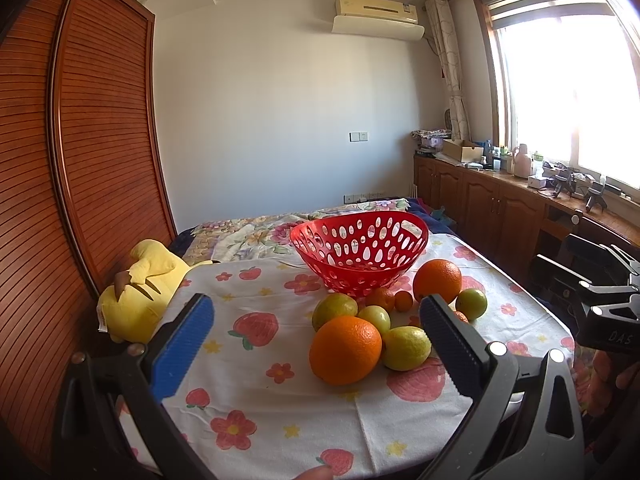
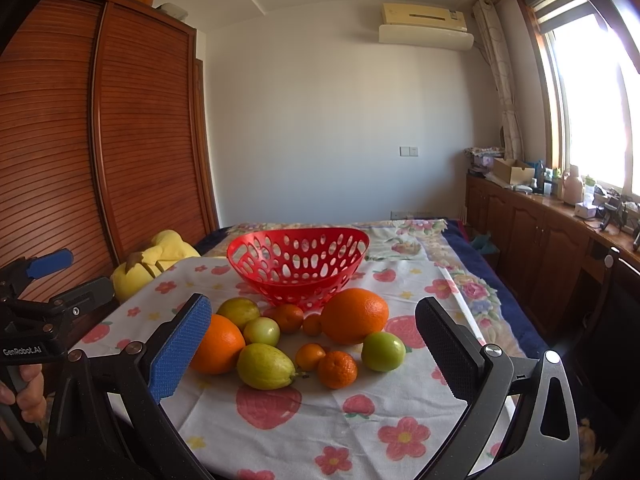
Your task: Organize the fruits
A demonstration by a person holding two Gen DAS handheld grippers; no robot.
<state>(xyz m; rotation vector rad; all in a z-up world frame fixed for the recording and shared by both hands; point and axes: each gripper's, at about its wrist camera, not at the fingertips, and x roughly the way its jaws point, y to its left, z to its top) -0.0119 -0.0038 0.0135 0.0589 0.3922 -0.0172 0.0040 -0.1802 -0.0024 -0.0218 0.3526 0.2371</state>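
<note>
Ahead of both tools, on a counter point(image 2: 280, 432) draped with a strawberry-and-flower cloth, the fruit lies in one loose cluster just in front of an empty red perforated basket point(image 2: 298, 262), which sits beyond the cluster, apparently as the receptacle for sorting. From the right wrist view, the cluster comprises a large orange point(image 2: 355, 316) nearest the basket, a second large orange point(image 2: 218, 344) partly hidden behind the blue pad, a yellow-green lemon-like fruit point(image 2: 265, 366) nearest the tool, several small green fruits such as the one at point(image 2: 383, 351), and small mandarins point(image 2: 337, 369). The fruits touch or nearly touch, so a single one may be awkward to isolate. The right tool point(image 2: 312, 344) hangs above the counter's near edge with its jaws wide apart, holding and touching nothing. The left tool point(image 1: 318, 334) is likewise spread wide and empty, the near orange point(image 1: 345, 350) framed between its pads but not in contact. A yellow plush toy point(image 1: 140, 292) lies off to the left tool's left side, beside the wardrobe point(image 1: 80, 140). No fruit yet rests in the basket; the task appears unstarted.
</note>
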